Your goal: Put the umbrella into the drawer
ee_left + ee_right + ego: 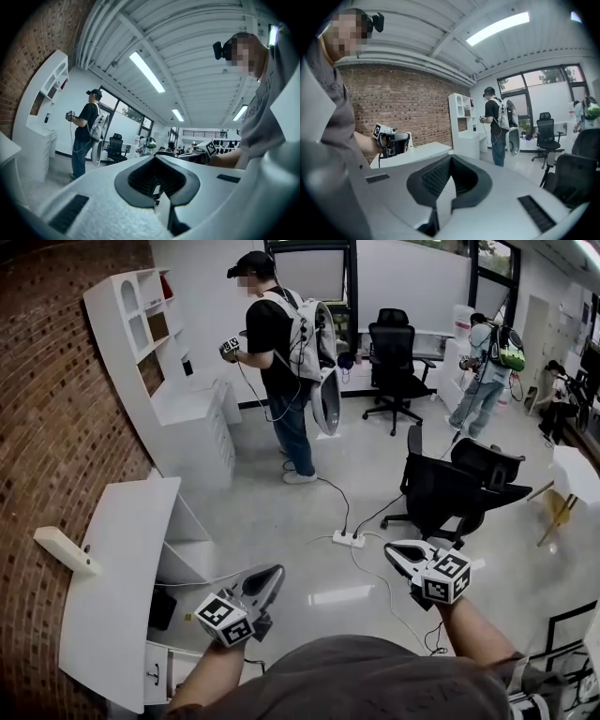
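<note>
No umbrella shows in any view. A white desk [122,587] runs along the brick wall at the left, and a white drawer front with a small handle [155,673] sits below its near end. My left gripper [272,573] is held level over the floor beside the desk, its jaws closed together with nothing between them. My right gripper [392,549] hovers further right over the floor, tilted slightly down, shut and empty. In the right gripper view the left gripper [391,140] appears in front of the brick wall. The jaw tips meet in both gripper views [154,157] [451,157].
A cream bar [66,549] sticks out by the brick wall. A power strip [349,539] and cables lie on the floor ahead. Black office chairs [450,484] stand at the right. A person with a backpack [281,362] stands by a white shelf unit [159,362].
</note>
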Demonstrator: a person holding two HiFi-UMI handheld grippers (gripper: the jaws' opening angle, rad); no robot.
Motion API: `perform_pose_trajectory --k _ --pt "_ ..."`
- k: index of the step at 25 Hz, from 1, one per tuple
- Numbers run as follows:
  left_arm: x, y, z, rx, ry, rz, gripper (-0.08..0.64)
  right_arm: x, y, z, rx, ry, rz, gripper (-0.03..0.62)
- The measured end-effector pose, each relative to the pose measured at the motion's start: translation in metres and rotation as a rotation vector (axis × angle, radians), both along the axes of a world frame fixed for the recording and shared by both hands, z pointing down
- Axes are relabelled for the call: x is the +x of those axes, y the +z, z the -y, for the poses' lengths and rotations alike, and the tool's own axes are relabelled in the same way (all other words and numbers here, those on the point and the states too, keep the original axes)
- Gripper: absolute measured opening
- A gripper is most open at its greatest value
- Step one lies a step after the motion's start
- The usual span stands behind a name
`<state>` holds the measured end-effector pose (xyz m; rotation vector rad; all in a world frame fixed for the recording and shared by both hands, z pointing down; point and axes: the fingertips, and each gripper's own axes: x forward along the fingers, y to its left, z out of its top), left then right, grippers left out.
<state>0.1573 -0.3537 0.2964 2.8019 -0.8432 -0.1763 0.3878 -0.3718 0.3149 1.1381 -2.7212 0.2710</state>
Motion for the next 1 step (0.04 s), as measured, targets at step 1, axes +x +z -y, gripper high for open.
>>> perform_pose_trajectory --k 1 --pt "-0.0002 0.0003 0.0010 -0.001 -0.001 -0.002 0.002 0.0000 -0.0009 0.0012 0.002 0.000 0.000 -0.009"
